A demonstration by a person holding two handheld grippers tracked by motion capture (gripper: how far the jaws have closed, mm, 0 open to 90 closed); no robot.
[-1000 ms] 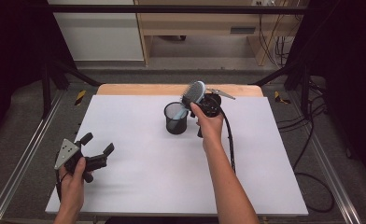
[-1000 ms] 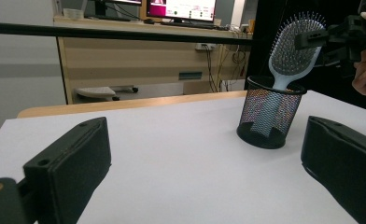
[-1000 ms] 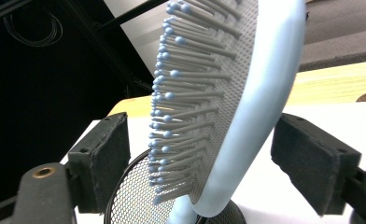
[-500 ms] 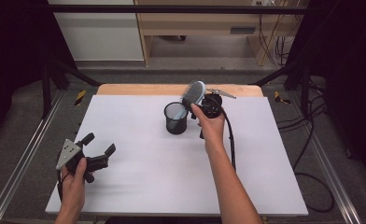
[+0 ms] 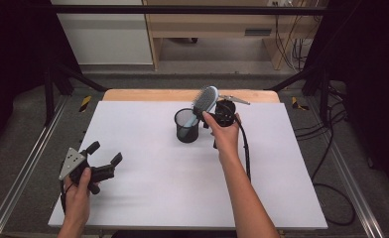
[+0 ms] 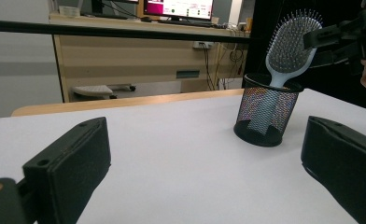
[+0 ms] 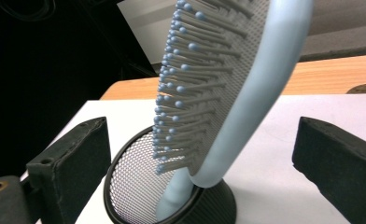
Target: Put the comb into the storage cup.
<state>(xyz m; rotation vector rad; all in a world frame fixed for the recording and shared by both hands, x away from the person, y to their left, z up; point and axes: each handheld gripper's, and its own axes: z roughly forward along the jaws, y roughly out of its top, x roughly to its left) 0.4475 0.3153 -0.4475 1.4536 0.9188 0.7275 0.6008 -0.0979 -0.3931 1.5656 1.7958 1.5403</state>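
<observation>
White tabletop (image 5: pixel 158 198): hairbrush (image 5: pixel 206 99) leaning toward 1 o'clock in mesh cup (image 5: pixel 187 126), right gripper (image 5: pixel 221 116) open astride it, left gripper (image 5: pixel 103 161) open, idle; a nudge could topple the cup.

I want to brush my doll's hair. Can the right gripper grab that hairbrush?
Probably yes. The right gripper is open, with its fingers either side of the hairbrush. The brush head sticks up out of the mesh cup, and nothing sits between it and the fingers.
</observation>
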